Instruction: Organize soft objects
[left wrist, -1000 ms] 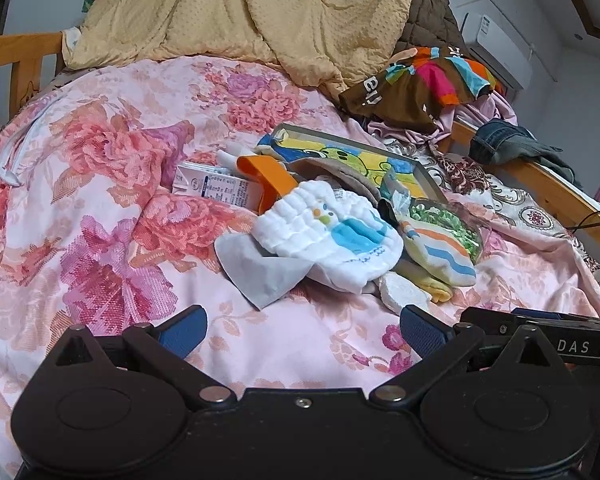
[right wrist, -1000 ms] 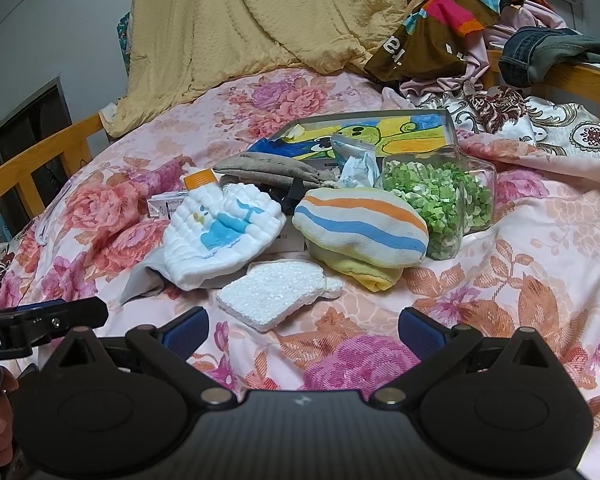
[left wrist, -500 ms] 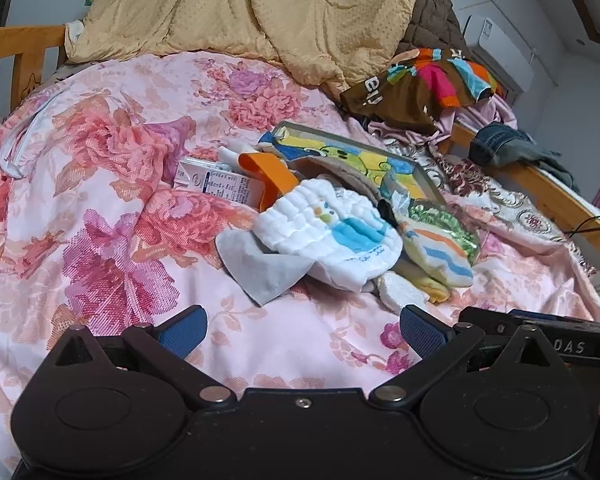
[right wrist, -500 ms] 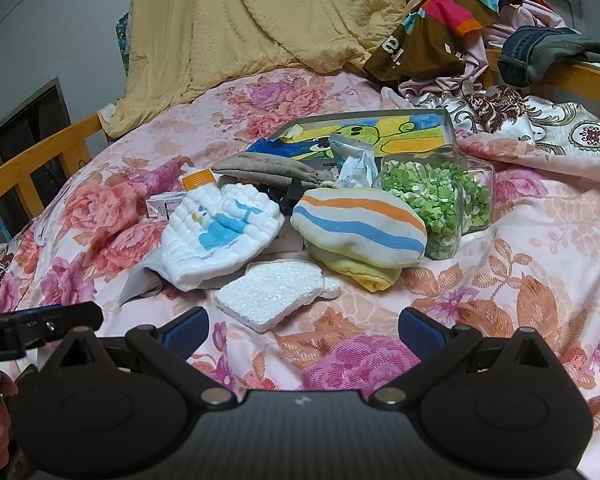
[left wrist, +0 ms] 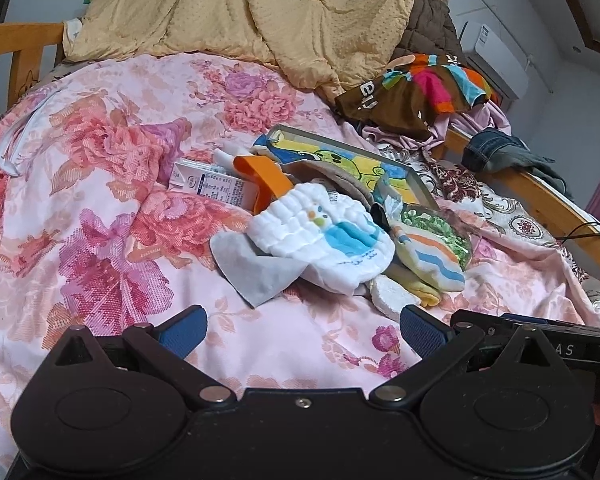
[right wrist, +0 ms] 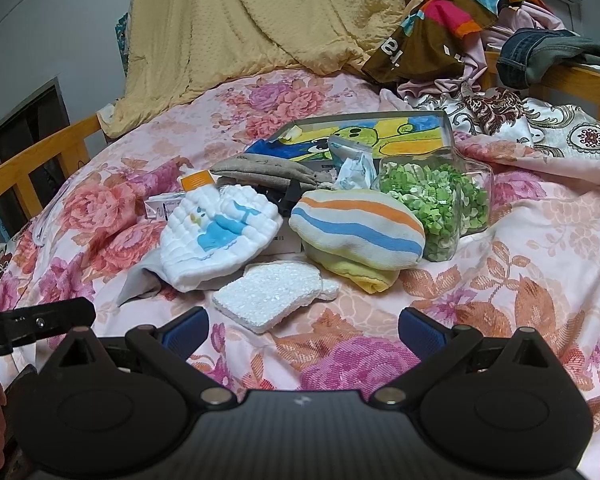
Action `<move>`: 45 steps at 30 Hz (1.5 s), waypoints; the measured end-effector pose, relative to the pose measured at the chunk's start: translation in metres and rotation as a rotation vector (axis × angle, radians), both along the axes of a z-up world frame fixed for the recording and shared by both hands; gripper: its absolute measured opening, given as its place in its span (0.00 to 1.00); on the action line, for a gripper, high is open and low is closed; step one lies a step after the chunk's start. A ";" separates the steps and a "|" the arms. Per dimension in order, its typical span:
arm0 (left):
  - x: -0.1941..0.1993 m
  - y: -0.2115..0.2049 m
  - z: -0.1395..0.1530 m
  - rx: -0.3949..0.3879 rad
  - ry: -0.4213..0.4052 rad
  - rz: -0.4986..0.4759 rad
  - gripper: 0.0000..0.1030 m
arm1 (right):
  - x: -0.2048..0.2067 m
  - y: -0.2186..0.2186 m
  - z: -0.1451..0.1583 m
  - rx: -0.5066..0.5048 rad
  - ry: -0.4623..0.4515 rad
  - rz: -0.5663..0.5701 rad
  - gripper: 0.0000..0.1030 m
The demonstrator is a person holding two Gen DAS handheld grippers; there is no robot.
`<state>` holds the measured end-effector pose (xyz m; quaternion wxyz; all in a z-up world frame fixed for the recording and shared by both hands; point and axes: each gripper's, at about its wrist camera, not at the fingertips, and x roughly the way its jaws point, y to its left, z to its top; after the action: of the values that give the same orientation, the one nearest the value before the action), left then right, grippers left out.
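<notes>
A pile of soft things lies mid-bed: a white quilted cloth with a blue print [left wrist: 324, 240] [right wrist: 220, 232], a striped orange-blue-yellow cloth [left wrist: 432, 256] [right wrist: 356, 232], a grey cloth [left wrist: 252, 268] and a white foam piece [right wrist: 272, 296] [left wrist: 392, 296]. A grey-brown fabric piece [right wrist: 268, 170] lies behind them. My left gripper [left wrist: 302, 326] is open and empty, short of the grey cloth. My right gripper [right wrist: 302, 326] is open and empty, just short of the foam piece.
A clear jar of green bits [right wrist: 440, 204], a picture box [right wrist: 380, 136], a white carton [left wrist: 216, 188] and an orange item [left wrist: 268, 178] lie among the pile. A yellow blanket [left wrist: 260, 16] and heaped clothes [left wrist: 420, 96] sit behind. Wooden bed rails [right wrist: 32, 160] [left wrist: 548, 208] edge the floral bedspread.
The left gripper has drawn back and swung slightly, so the pile sits a bit farther off. The right gripper has barely moved. Both stay open.
</notes>
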<state>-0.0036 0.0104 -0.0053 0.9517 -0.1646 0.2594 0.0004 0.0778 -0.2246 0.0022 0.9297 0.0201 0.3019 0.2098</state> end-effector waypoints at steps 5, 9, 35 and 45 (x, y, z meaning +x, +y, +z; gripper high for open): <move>-0.001 0.000 0.001 -0.002 0.000 0.003 0.99 | 0.000 0.000 0.000 0.000 -0.001 0.001 1.00; -0.001 0.000 0.001 -0.003 -0.001 0.000 0.99 | 0.000 0.000 0.000 0.000 -0.001 -0.001 1.00; 0.039 0.014 0.008 0.102 0.016 -0.098 0.99 | 0.013 0.034 0.008 -0.192 -0.113 0.195 1.00; 0.073 0.015 0.001 0.244 0.057 -0.198 0.89 | 0.015 0.061 -0.008 -0.305 -0.178 0.330 0.91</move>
<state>0.0694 0.0252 -0.0038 0.9522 -0.0213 0.2994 -0.0573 0.0931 -0.1640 -0.0055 0.8981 -0.1886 0.2464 0.3118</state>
